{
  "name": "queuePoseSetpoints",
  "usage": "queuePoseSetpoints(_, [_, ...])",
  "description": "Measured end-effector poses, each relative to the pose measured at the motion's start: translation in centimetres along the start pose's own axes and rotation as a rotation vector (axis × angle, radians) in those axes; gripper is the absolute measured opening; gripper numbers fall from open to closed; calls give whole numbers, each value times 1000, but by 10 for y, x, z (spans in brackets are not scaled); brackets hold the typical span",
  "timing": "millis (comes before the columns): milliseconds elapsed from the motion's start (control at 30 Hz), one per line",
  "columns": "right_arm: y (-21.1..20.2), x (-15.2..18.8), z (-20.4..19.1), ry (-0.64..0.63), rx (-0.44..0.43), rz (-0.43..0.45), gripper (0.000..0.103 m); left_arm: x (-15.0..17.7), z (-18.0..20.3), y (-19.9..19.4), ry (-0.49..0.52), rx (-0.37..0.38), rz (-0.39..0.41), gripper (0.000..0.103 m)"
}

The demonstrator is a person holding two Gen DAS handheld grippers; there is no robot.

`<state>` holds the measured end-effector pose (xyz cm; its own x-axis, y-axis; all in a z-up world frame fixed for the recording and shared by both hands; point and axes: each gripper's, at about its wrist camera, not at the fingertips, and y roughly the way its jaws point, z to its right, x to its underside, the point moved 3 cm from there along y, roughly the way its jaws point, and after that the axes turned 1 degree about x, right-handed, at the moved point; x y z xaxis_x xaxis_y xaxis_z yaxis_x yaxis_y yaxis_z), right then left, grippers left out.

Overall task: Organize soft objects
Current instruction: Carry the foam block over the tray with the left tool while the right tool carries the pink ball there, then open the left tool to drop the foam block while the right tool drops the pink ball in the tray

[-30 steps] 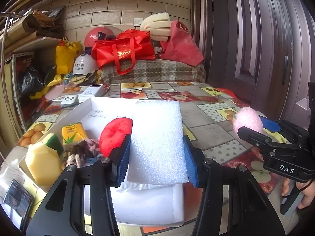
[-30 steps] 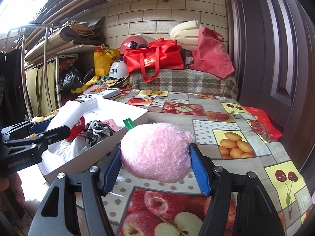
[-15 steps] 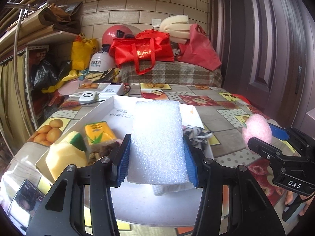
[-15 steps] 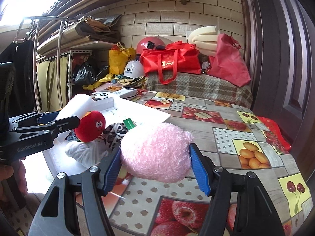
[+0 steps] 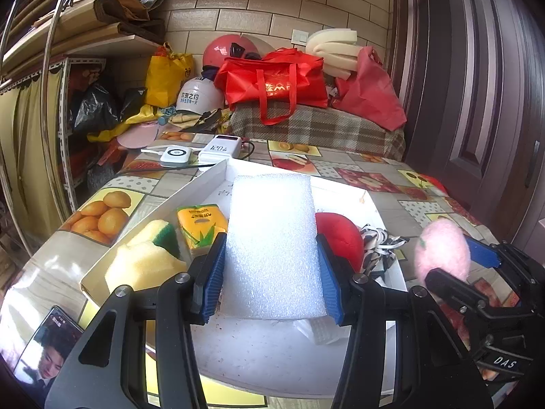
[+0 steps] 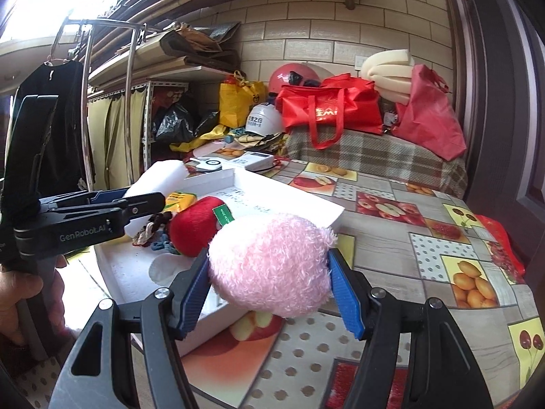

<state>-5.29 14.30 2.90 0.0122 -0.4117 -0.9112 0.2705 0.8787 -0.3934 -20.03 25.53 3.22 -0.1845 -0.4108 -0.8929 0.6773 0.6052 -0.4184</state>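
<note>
My left gripper [image 5: 270, 272] is shut on a white foam block [image 5: 272, 245], held above a shallow white box [image 5: 211, 177]. In the box lie a yellow-green sponge [image 5: 146, 259], a yellow juice-carton toy [image 5: 201, 225], a red plush [image 5: 337, 235] and a black-and-white cloth [image 5: 378, 248]. My right gripper [image 6: 269, 269] is shut on a pink fluffy ball [image 6: 272, 262], over the box's near right corner [image 6: 218, 323]. The same ball [image 5: 442, 252] shows at the right in the left wrist view. The left gripper [image 6: 112, 204] with its foam block [image 6: 156, 177] appears at the left of the right wrist view.
The fruit-print tablecloth [image 6: 425, 248] covers the table. A phone [image 5: 47, 351] lies at the near left edge. Power banks [image 5: 221, 148] sit behind the box. Red bags [image 5: 276, 85], helmets and shelves crowd the far end. A person's hand [image 6: 20, 293] grips the left tool.
Both grippers have shifted sideways across the table with their loads. The box now sits centred under the foam block, and the pink ball has come over the box's near corner.
</note>
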Motion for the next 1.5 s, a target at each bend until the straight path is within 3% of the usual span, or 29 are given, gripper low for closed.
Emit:
queuePoseSetpoints(167, [23,-5,-22,-68,-68,-60,66,-2,-9,3,-10,-18,-1,49])
queuePoseSetpoints(367, [46,-9,-41,-152,-61,-94,66,-2,-17,1,-45,-25,5,49])
queuePoseSetpoints(700, [91,-24,-17,-45,-25,-147,66,-2,-18,7,-51,-33,-25,49])
queuePoseSetpoints(1133, [86,-27,-20,-45,-3,-105,66,-13,-10,36,7,-80,-44,50])
queuePoseSetpoints(1333, [88,-27,-17,-31,-3,-107,66,-12,-20,44,-41,-73,-74,49])
queuePoseSetpoints(1500, [89,-27,-11,5,-6,-109,68,-13,-18,42,-24,-83,-62,50])
